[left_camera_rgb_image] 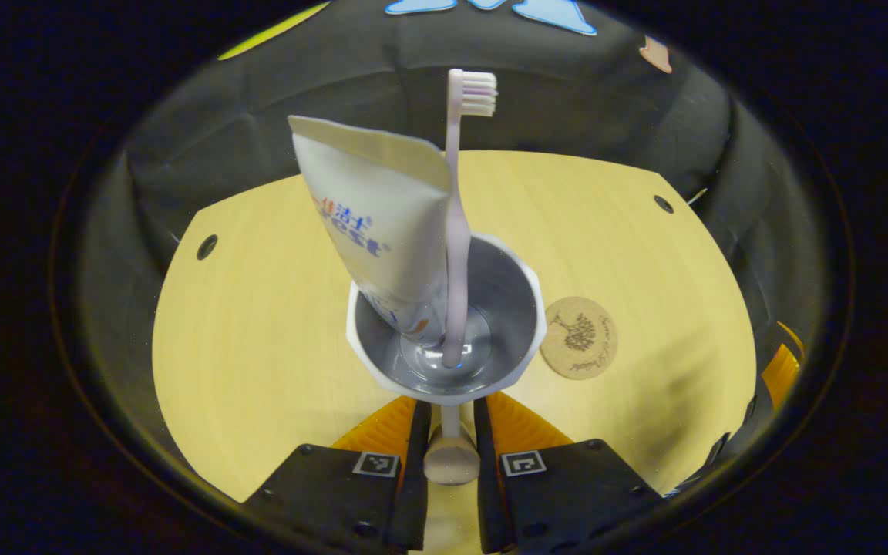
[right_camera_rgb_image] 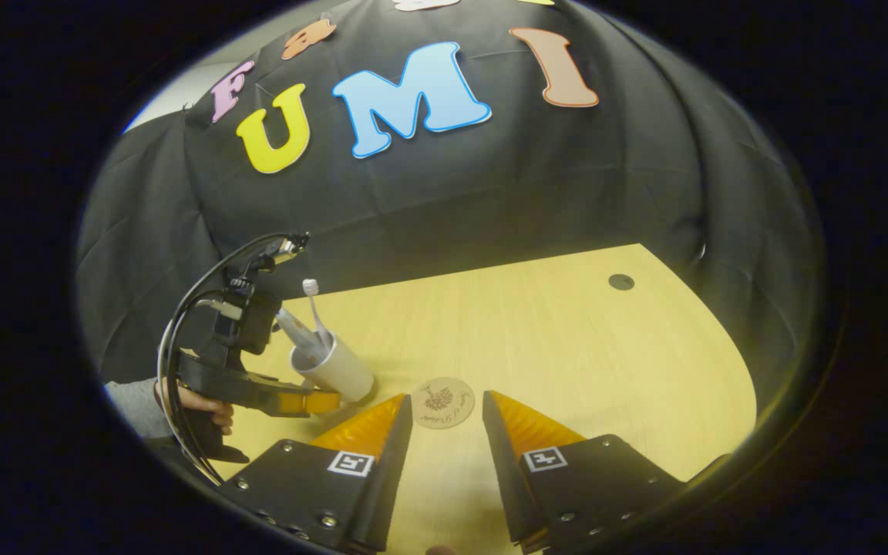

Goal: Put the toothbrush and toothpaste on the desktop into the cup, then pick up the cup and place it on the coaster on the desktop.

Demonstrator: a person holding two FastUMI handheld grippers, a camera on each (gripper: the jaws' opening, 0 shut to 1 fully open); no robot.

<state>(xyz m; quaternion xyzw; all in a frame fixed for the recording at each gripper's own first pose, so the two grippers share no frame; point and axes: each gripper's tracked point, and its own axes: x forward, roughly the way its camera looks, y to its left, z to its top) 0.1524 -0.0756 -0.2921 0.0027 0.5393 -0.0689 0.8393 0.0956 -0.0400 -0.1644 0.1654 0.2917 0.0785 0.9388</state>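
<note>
In the left gripper view, the white cup sits at the centre, tilted so its grey inside faces the camera, with the toothpaste tube leaning out toward 11 o'clock and the pale toothbrush standing beside it, bristles up at 12 o'clock; both rest with their lower ends on the cup's bottom. The left gripper has its jaws drawn close on the cup's handle, which shows between them at 6 o'clock with its rounded end toward the camera, and both fingers appear to press on it. At 3 o'clock from the cup, just beside its rim in this view, the round cork coaster lies flat on the yellow desk. In the right gripper view, at 9 o'clock, a hand holds the left gripper, whose orange fingers reach the cup with the toothbrush and toothpaste sticking out of it; whether the cup touches the desk cannot be told. The coaster lies just to the right of the cup, near but apart from it. The right gripper hangs above the desk at 6 o'clock with its jaws spread and empty, the coaster showing in the gap between them
</note>
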